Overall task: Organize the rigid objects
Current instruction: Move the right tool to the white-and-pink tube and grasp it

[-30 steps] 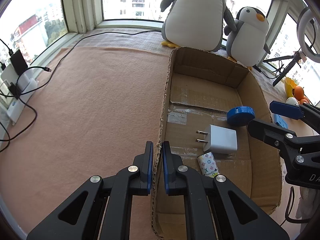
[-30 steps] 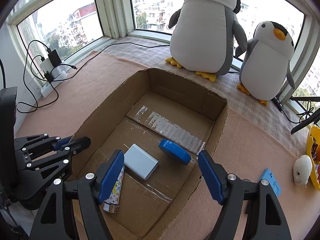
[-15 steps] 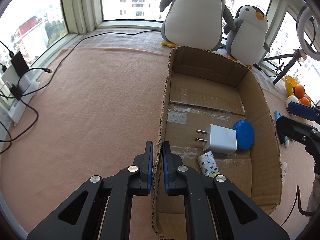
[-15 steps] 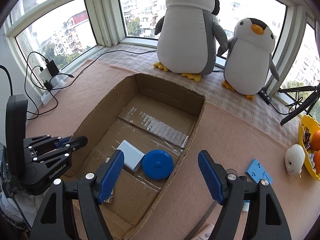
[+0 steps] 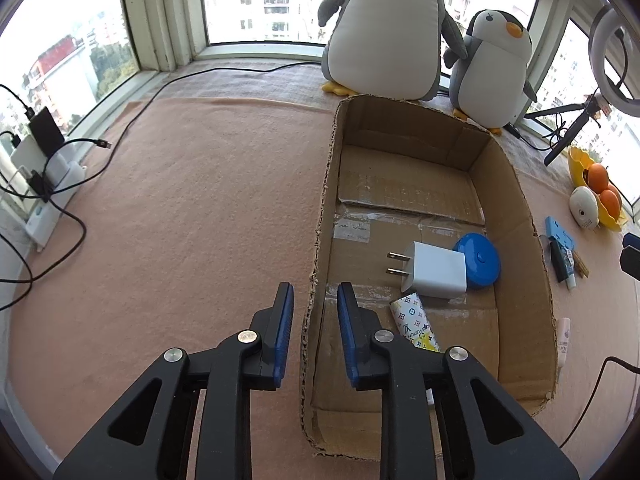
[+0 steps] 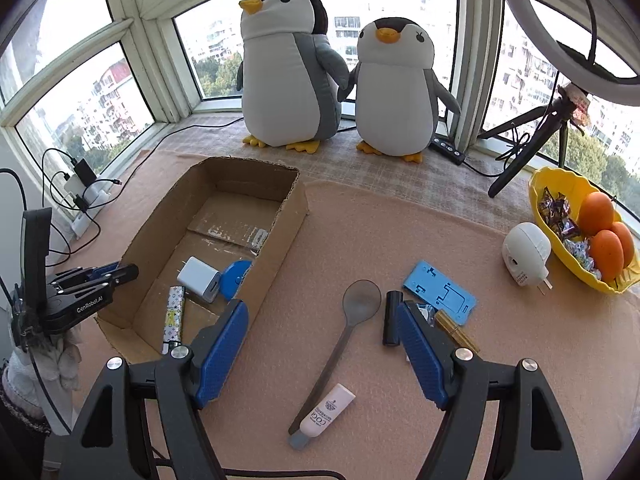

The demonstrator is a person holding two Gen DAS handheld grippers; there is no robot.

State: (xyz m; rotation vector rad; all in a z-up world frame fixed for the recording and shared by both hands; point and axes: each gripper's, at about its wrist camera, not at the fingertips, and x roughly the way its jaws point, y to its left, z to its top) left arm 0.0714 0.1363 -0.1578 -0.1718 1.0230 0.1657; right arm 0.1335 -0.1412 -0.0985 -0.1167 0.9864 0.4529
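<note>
An open cardboard box (image 5: 320, 216) (image 6: 294, 196) holds a white plug charger (image 5: 438, 272) (image 6: 198, 278), a blue round disc (image 5: 480, 260) (image 6: 236, 278) and a patterned tube (image 5: 414, 326) (image 6: 173, 318). My left gripper (image 5: 314, 300) straddles the box's left wall, its jaws a little apart and not touching it. My right gripper (image 6: 320, 316) is wide open and empty, right of the box, above a grey spoon (image 6: 352, 320). Around it lie a black cylinder (image 6: 390, 318), a blue plastic plate (image 6: 440, 292), a small white tube (image 6: 326, 408) and a white plug-in device (image 6: 524, 254).
Two plush penguins (image 6: 292, 68) (image 6: 396, 88) stand behind the box at the window. A yellow bowl (image 6: 560, 184) with oranges sits at the right, a ring-light tripod (image 6: 532, 140) behind it. A power strip with cables (image 5: 44, 184) lies at the left edge.
My left gripper's jaws have opened slightly off the box wall. My right gripper has swung right, away from the box to the loose objects. The blue disc now lies flat in the box.
</note>
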